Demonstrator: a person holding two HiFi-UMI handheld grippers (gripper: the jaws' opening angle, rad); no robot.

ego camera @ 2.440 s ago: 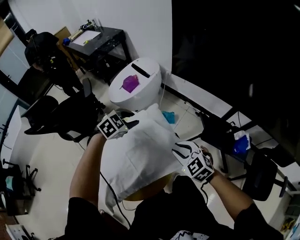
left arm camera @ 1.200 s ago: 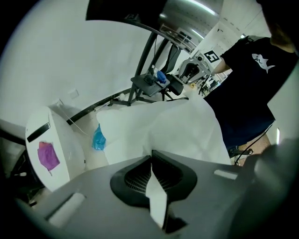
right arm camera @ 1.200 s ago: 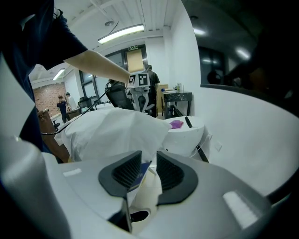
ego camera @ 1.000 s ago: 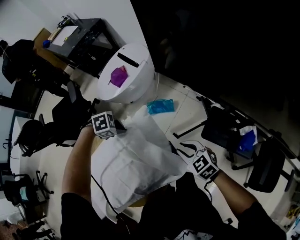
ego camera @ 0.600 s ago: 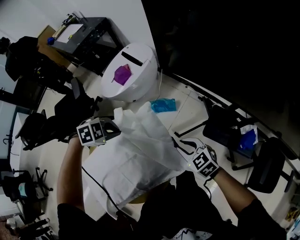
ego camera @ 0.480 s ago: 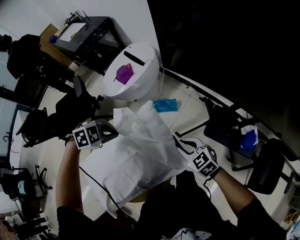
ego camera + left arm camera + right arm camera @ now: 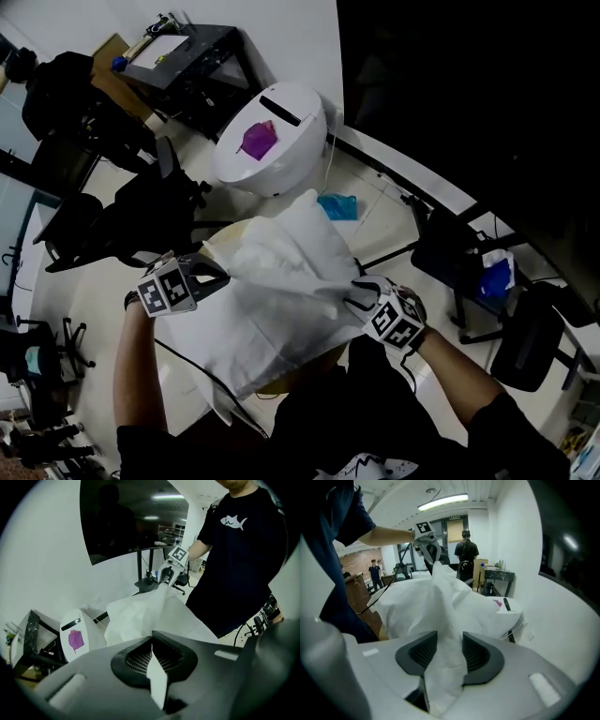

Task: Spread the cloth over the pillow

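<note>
A thin white cloth (image 7: 272,319) lies draped over the white pillow (image 7: 305,225), stretched between my two grippers. I can hardly tell cloth and pillow apart. My left gripper (image 7: 208,274) is at the cloth's left edge, shut on a flat fold of cloth (image 7: 157,686). At the right edge is my right gripper (image 7: 354,296). Its jaws have just been opening, and a bunch of cloth (image 7: 443,667) still hangs loosely between the pads. The right gripper (image 7: 164,573) also shows across the cloth in the left gripper view, as does the left gripper (image 7: 429,545) in the right gripper view.
A white round bin (image 7: 277,141) with a purple piece on it stands beyond the pillow. A teal item (image 7: 337,206) lies on the floor. Black chairs (image 7: 141,211) are at the left, a black table (image 7: 192,56) is behind, and a chair with blue cloth (image 7: 487,277) is at the right. People (image 7: 466,557) stand far off.
My left gripper has carried the cloth's edge out to the left and lower in the picture. The cloth now lies wider over the pillow. The right gripper has shifted slightly inward.
</note>
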